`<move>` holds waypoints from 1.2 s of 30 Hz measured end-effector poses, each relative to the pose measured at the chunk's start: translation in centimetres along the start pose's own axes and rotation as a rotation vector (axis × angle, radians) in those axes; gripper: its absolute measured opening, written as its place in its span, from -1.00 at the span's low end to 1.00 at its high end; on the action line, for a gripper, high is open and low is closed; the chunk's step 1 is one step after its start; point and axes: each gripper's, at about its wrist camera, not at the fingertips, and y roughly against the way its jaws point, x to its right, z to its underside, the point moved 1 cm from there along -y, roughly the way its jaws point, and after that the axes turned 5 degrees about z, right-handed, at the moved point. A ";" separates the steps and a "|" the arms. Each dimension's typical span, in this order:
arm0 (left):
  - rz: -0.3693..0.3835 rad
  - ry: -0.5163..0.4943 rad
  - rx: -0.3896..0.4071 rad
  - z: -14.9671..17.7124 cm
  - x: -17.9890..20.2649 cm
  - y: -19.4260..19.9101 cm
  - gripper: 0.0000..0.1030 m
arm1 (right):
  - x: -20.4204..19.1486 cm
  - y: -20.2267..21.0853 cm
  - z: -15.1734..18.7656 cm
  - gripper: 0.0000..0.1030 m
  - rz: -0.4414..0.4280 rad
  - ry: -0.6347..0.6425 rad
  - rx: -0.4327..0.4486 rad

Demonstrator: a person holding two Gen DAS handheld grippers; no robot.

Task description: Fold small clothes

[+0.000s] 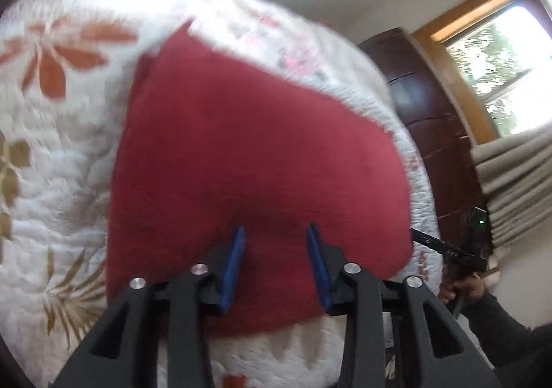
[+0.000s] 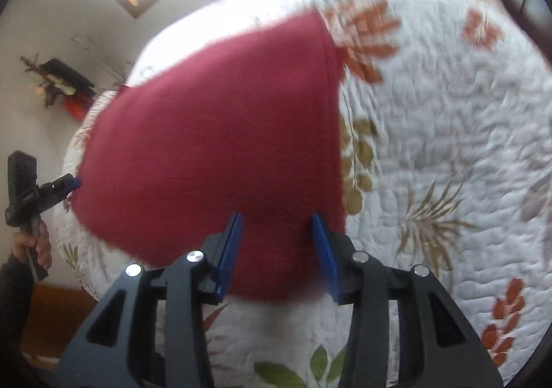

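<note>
A red cloth (image 1: 255, 160) lies spread on a white quilt (image 1: 62, 153) with orange and olive leaf prints; the quilt covers a bed. Both pictures are blurred, so small details of the fabric cannot be read. In the left wrist view, the left gripper (image 1: 276, 239) is over the near part of the cloth, with its two blue pads (image 1: 234, 264) standing apart and red fabric showing in the gap between them; it is not clear if the pads touch the cloth. In the right wrist view, the right gripper (image 2: 277, 229) is over the near right corner of the cloth (image 2: 214, 146), and its blue pads (image 2: 229, 250) are spread as well, with nothing pinched between them. The cloth looks flat, with a seam running along its right edge in this view. At the left border of the right view, the left gripper (image 2: 74, 182) is seen from the side, its blue tip just beside the left edge of the cloth, and a hand (image 2: 34, 243) in a dark sleeve holds its handle. At the right border of the left view, the right gripper (image 1: 445, 248) shows beside the cloth edge, held by a hand (image 1: 462, 288). Behind the bed there are a dark wooden headboard (image 1: 427, 105), a window (image 1: 503, 63) and a grey curtain (image 1: 517, 181).
</note>
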 end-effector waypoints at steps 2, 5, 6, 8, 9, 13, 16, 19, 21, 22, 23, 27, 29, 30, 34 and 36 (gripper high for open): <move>0.003 -0.005 0.008 1.0 0.8 1.1 -0.15 | 0.2 0.9 1.0 -0.16 -0.022 0.002 0.002; -0.088 0.041 -0.045 2.8 -0.2 -0.2 -0.09 | 1.0 -1.8 2.5 -0.20 -0.033 -0.001 -0.074; -0.108 0.082 -0.064 3.3 -1.2 -1.0 -0.09 | 1.5 -2.8 2.7 -0.20 -0.034 -0.020 -0.099; -0.071 0.167 -0.039 3.6 -2.0 -1.5 -0.09 | 1.6 -2.8 2.4 -0.10 -0.017 -0.034 -0.098; -0.056 0.198 -0.029 3.5 -2.2 -1.0 -0.06 | 1.5 -2.3 2.3 -0.10 -0.008 -0.032 -0.090; 0.007 0.224 0.035 2.4 -2.8 3.4 0.65 | -1.7 3.3 2.9 -0.03 0.164 0.140 0.037; 0.043 0.311 0.060 0.2 -7.1 6.9 0.68 | -8.8 5.2 4.9 0.29 0.334 0.416 0.106; 0.165 0.423 0.048 -2.5 -11.4 7.7 0.74 | -17.1 4.6 8.6 0.33 0.427 0.650 0.151; 0.235 0.460 -0.007 -4.5 -12.8 6.6 0.78 | -22.3 3.1 10.7 0.34 0.462 0.779 0.182; 0.264 0.463 -0.038 -5.3 -13.0 5.9 0.80 | -25.3 1.8 11.9 0.37 0.489 0.861 0.208; 0.295 0.469 -0.088 -6.3 -13.6 4.7 0.80 | -27.4 0.6 12.6 0.37 0.517 0.921 0.223; 0.275 0.489 -0.239 -8.9 -14.6 0.2 0.80 | -34.1 -3.8 13.4 0.41 0.603 1.097 0.270; 0.293 0.490 -0.272 -9.5 -15.0 -1.0 0.80 | -36.4 -5.9 13.3 0.41 0.651 1.165 0.274; 0.312 0.493 -0.283 -9.8 -15.1 -1.3 0.80 | -37.0 -6.9 13.2 0.41 0.678 1.194 0.267; 0.380 0.498 -0.332 -10.9 -14.8 -3.4 0.85 | -38.3 -10.3 12.8 0.41 0.766 1.268 0.213; 0.385 0.490 -0.376 -11.2 -14.3 -4.3 0.87 | -38.2 -11.3 12.8 0.46 0.795 1.304 0.204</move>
